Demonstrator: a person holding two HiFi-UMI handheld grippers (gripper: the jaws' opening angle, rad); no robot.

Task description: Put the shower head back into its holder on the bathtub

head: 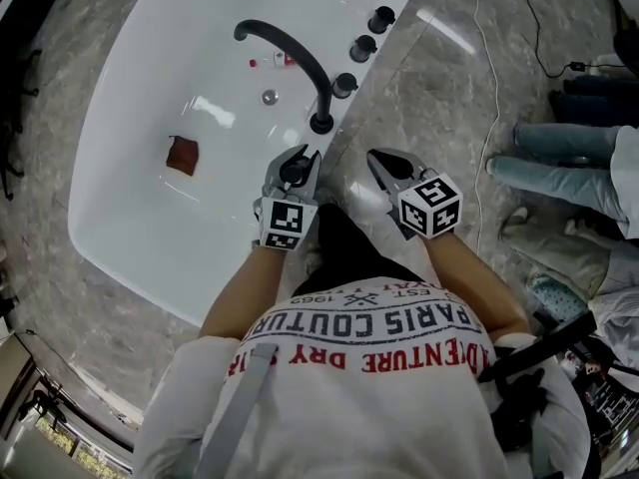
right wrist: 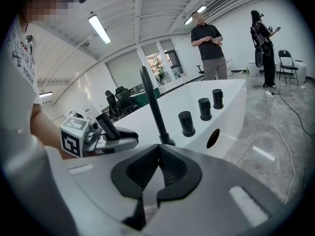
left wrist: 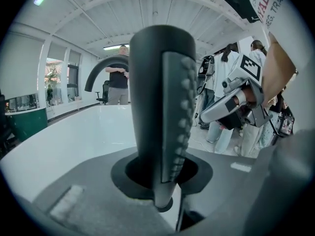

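Left gripper (head: 296, 164) is clamped on the dark shower head (left wrist: 160, 107), jaws squeezing its handle. It stands upright right at the bathtub (head: 130, 218) rim, near the base of the black spout (head: 290, 48). Right gripper (head: 382, 161) is fully closed on nothing and hangs beside the left one, over the marble floor (head: 449, 98) just outside the rim edge. Three knobs (head: 362, 48) line that rim further out. Loads of open basin to the left; a cable (head: 487, 118) and bystanders' legs (head: 559, 158) are well off right.
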